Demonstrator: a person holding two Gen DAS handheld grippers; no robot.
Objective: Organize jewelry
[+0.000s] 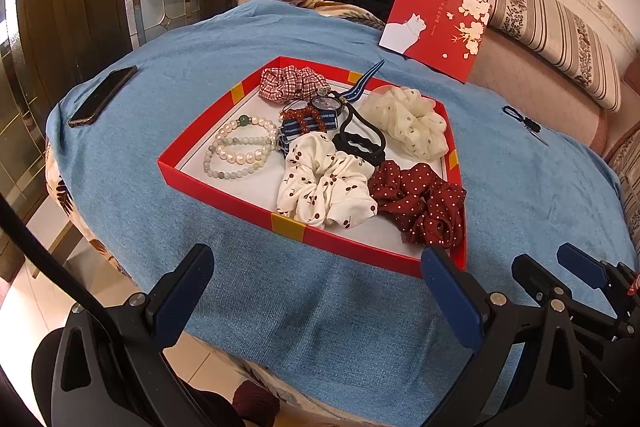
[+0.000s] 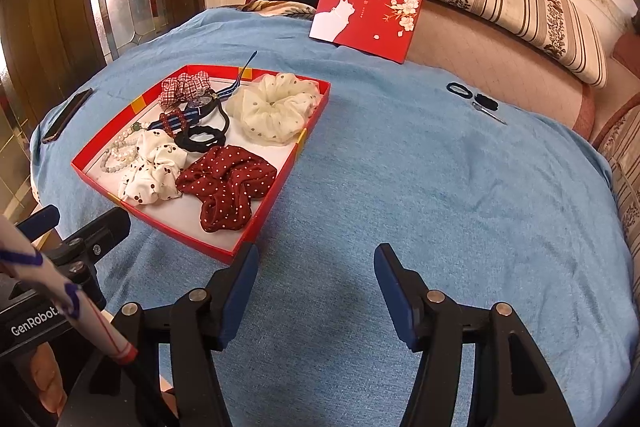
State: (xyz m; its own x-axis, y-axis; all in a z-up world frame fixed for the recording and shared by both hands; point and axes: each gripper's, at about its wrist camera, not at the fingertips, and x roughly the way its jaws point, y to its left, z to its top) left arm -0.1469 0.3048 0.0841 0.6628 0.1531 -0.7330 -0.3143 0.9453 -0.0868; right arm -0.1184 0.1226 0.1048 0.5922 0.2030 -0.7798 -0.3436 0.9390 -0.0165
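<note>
Your left gripper [image 1: 316, 287] hangs over the blue cloth [image 1: 340, 327] with its jaws spread wide and nothing between them. Straight ahead of it, just past its fingertips, sits the red tray [image 1: 288, 225], its near wall almost touching the right-hand finger in that view. Your right gripper [image 2: 316, 283] is also spread wide and empty; the tray [image 2: 256, 223] lies ahead and to its left, the near corner just beside its left finger.

Inside the tray, nearest your left gripper, are the white cherry-print scrunchie [image 1: 324, 183] and, to its right, the dark red dotted scrunchie [image 1: 420, 203], touching each other. Behind them lie black hair ties [image 1: 360, 143]. Farther back on the right is the cream dotted scrunchie [image 1: 408, 121]; at the far end is the red checked scrunchie [image 1: 288, 83]. On the left of the tray two bead bracelets [image 1: 242, 147] overlap, one pearl-white and one pale green. A reddish bead bracelet [image 1: 302, 117] rests on a striped blue band beside a watch [image 1: 326, 103].

Well ahead and to the right of your right gripper, small black hair ties [image 2: 472, 93] lie on the cloth. The red lid [image 2: 370, 7] with a white cat leans at the far edge. A phone [image 1: 102, 95] lies far left of your left gripper.
</note>
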